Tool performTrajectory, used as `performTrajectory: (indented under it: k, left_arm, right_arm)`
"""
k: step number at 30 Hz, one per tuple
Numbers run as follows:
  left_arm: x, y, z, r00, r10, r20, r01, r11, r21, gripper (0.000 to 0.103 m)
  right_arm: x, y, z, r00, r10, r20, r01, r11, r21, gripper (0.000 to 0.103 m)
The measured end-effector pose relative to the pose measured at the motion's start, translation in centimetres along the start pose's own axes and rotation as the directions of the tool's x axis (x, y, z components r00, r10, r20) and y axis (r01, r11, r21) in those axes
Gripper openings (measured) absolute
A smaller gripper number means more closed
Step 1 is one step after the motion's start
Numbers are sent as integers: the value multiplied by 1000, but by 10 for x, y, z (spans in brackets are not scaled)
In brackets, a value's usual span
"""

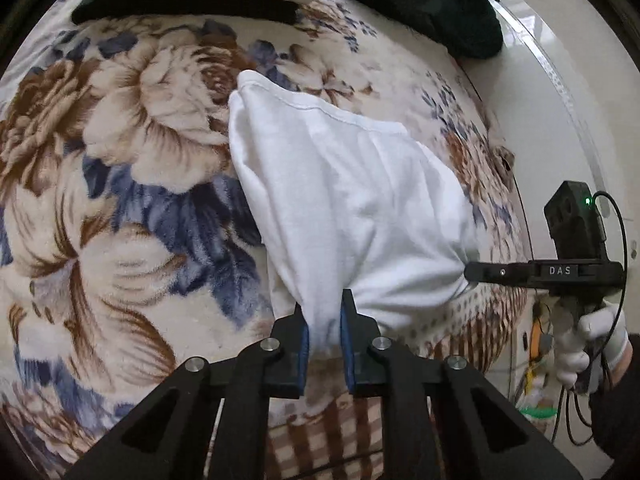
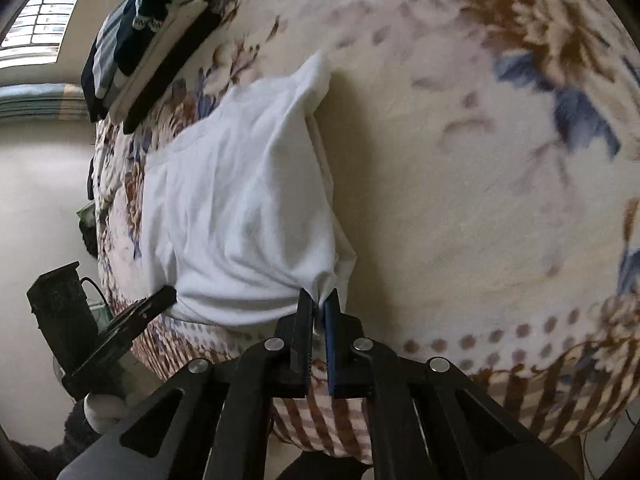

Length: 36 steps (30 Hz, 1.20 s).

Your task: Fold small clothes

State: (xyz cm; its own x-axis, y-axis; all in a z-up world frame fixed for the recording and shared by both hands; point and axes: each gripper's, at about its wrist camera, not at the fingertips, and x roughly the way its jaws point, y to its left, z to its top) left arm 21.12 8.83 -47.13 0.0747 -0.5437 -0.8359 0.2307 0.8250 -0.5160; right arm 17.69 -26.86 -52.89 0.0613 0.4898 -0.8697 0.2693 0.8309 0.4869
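A small white garment (image 1: 344, 200) lies stretched over a floral blanket (image 1: 132, 184). My left gripper (image 1: 325, 316) is shut on its near edge, cloth bunched between the blue pads. My right gripper (image 1: 470, 271) comes in from the right and pinches the other near corner. In the right wrist view the right gripper (image 2: 319, 307) is shut on the gathered white cloth (image 2: 240, 216), and the left gripper (image 2: 170, 294) holds the corner at the left. The garment's far end rests on the blanket (image 2: 460, 160).
A pile of dark and light folded clothes (image 2: 148, 36) sits at the far end of the blanket; it also shows as dark cloth in the left wrist view (image 1: 420, 4). The blanket's checked edge (image 2: 520, 392) drops off near me. A white wall (image 1: 580, 100) is at the right.
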Motion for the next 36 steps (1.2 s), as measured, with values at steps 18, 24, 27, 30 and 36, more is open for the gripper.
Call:
performTrajectory:
  k: [18,24,27,30,36]
  left_arm:
    - [31,-1,-25,992,108,-65,-102,991,87,16]
    - [15,9,-26,984,4,-179,0,1000,22,23]
    - [-15,19,-23,989,-39,-140,32,998,-49,27]
    - [-29,34,4,996,-82,-18,79,985,-150,31]
    - [14,45,75,994,-82,68,94,976,-196,37]
  right_arm:
    - [33,27,-9,967,-246,-59,221,936,-275,6]
    - [26,16,-12,957,-226,-180,184,957,-222,15]
    - [-11,-5,-4,982,-120,-144,111,991,-72,44]
    - [-35,-25,13,999,-16,-46,19,997,77,49]
    - [-9,-43,69,990,104,99,-125,962,242,50]
